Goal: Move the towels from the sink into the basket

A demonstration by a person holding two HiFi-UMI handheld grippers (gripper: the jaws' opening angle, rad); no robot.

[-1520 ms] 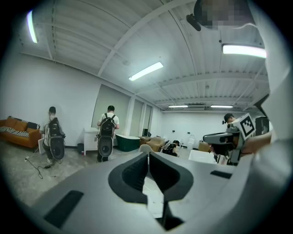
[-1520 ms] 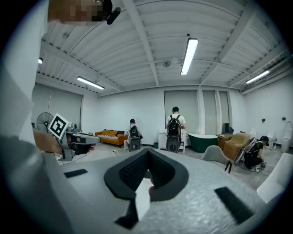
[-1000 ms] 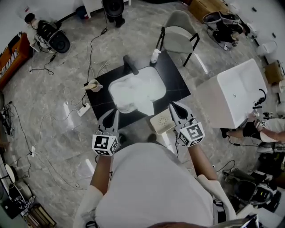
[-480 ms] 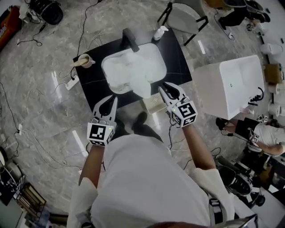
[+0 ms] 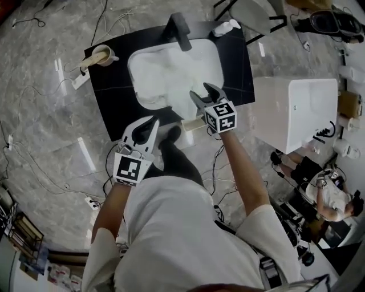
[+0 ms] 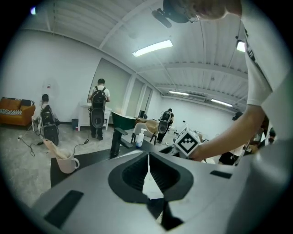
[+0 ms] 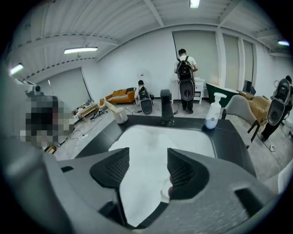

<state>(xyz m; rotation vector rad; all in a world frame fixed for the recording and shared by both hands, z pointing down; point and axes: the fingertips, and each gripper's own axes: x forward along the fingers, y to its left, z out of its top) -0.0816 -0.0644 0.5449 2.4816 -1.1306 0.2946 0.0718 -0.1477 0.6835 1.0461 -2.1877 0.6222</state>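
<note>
White towels (image 5: 171, 74) fill the sink (image 5: 130, 68) set in a black counter; one corner hangs over its near edge. My right gripper (image 5: 202, 92) hovers over the sink's near right edge, pointing down at the towels (image 7: 151, 137). Its jaws have just been opening and stand open, with the cloth showing beyond them and nothing pinched (image 7: 147, 155). My left gripper (image 5: 147, 121) is at the counter's front edge, shut and empty (image 6: 149, 157). The small cream basket (image 5: 193, 124) sits just below the counter, partly hidden by the right gripper.
A black faucet (image 5: 179, 28) and a soap bottle (image 5: 223, 27) stand behind the sink, and a mug (image 5: 100, 56) is on the counter's left. A white tub (image 5: 296, 108) stands to the right and a chair (image 5: 256, 11) behind. Cables lie on the floor.
Both grippers have dropped toward the counter. The right one moved forward over the sink's near edge and its jaws went from shut to open. The left one stayed shut.
</note>
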